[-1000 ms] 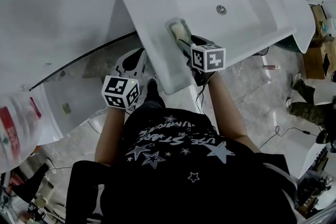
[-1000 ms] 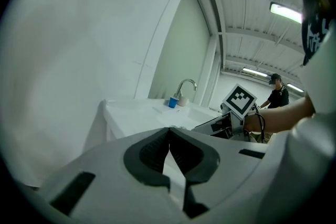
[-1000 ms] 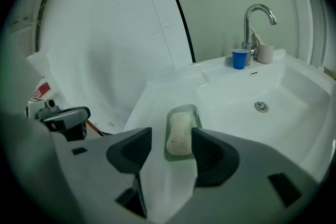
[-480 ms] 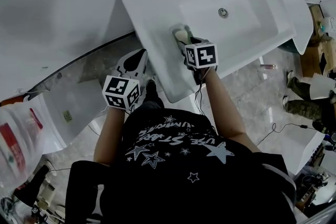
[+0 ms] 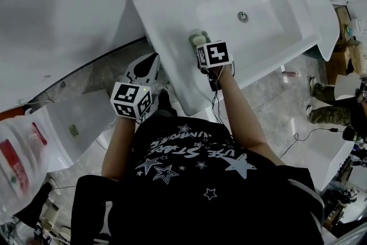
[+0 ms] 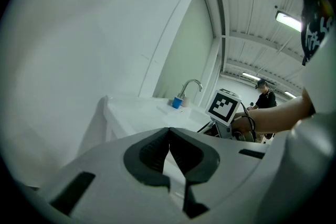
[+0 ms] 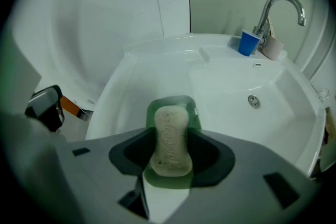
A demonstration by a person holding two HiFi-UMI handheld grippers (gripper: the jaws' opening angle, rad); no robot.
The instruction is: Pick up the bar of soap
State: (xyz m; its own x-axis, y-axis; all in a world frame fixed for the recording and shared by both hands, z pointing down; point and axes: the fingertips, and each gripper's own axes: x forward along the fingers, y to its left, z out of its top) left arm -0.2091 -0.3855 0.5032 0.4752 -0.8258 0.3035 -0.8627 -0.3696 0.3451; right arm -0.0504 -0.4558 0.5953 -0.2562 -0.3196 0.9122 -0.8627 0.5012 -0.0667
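A pale beige bar of soap [image 7: 170, 141] lies in a green soap dish [image 7: 171, 106] on the left ledge of the white sink [image 7: 157, 68]. My right gripper [image 7: 170, 153] is lowered over the dish and its jaws are closing, with the soap between the two dark pads, which sit right beside its long sides. In the head view the soap [image 5: 198, 39] peeks out just ahead of the right gripper [image 5: 202, 47]. My left gripper [image 5: 144, 69] hangs beside the sink's left edge. In its own view the left gripper [image 6: 169, 157] is shut, with nothing in it.
A blue cup [image 7: 245, 43] and a beige cup [image 7: 273, 49] stand at the back by the chrome faucet [image 7: 281, 2]. The drain [image 7: 254, 102] sits in the basin to the right of the dish. A white wall runs along the left.
My right gripper has moved forward along the sink ledge until its jaws straddle the soap. The left gripper has stayed where it was.
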